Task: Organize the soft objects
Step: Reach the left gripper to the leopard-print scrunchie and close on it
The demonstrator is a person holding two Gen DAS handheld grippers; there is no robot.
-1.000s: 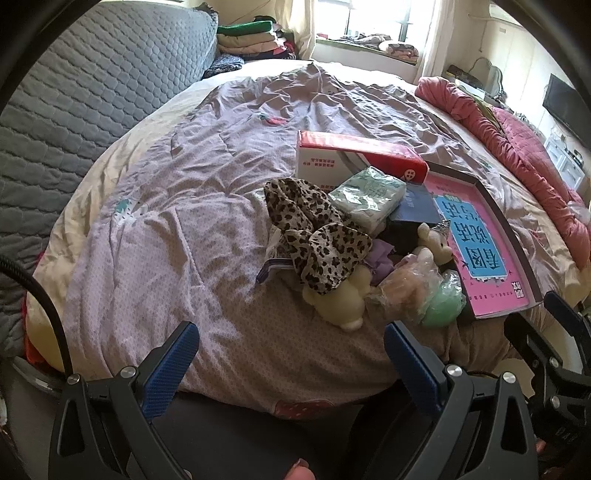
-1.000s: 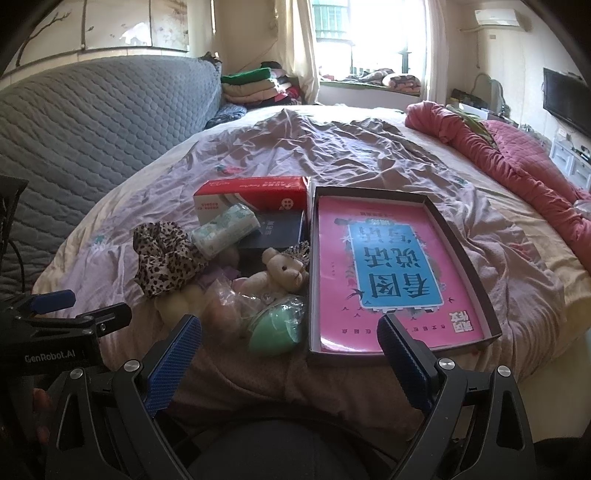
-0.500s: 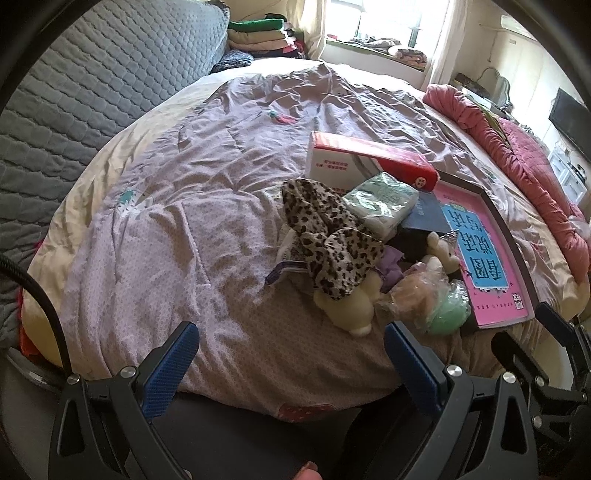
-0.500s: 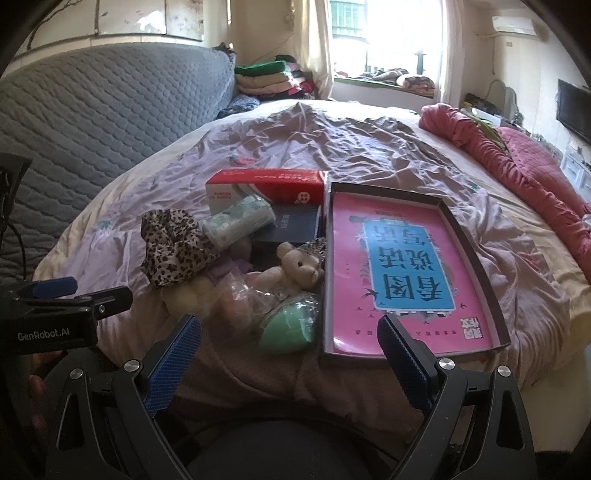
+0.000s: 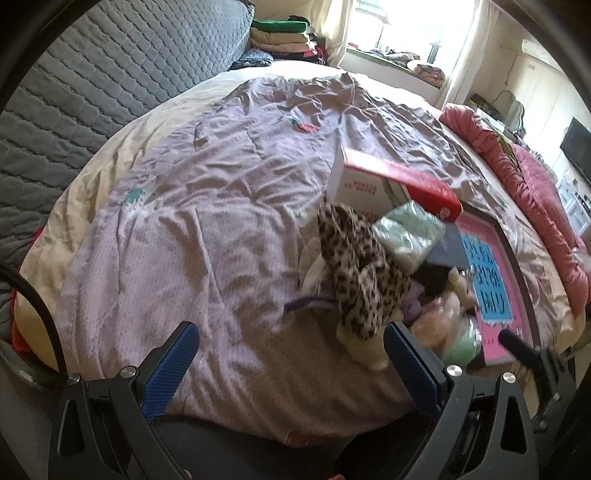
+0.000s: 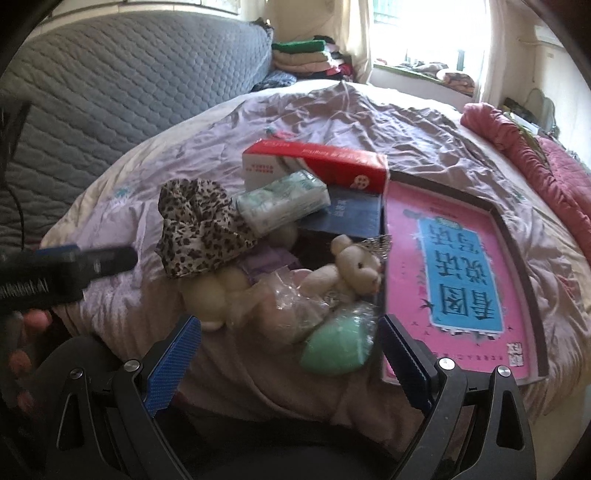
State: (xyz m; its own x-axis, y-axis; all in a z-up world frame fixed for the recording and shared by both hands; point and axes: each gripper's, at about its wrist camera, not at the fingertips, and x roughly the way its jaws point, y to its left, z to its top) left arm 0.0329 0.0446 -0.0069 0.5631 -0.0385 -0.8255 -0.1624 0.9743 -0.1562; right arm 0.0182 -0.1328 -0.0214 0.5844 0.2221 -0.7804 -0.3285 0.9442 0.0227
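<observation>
Two claws wide, leopard scrunchie (image 6: 201, 227) crumpled

Daylight glares through the blown-out window (image 6: 424, 33); both fisheye views are motion-blurred, dark and curved at edges.

I see a wrinkled matt cloth bedspread (image 6: 369, 122), a quilted headboard (image 6: 129, 81) at ten o'clock, a leopard-print fabric scrunchie (image 6: 195, 225), crinkly clear plastic wrap (image 6: 295, 299), a fuzzy bear (image 6: 354, 269), and a glossy pink box (image 6: 461, 273) at three o'clock.
</observation>
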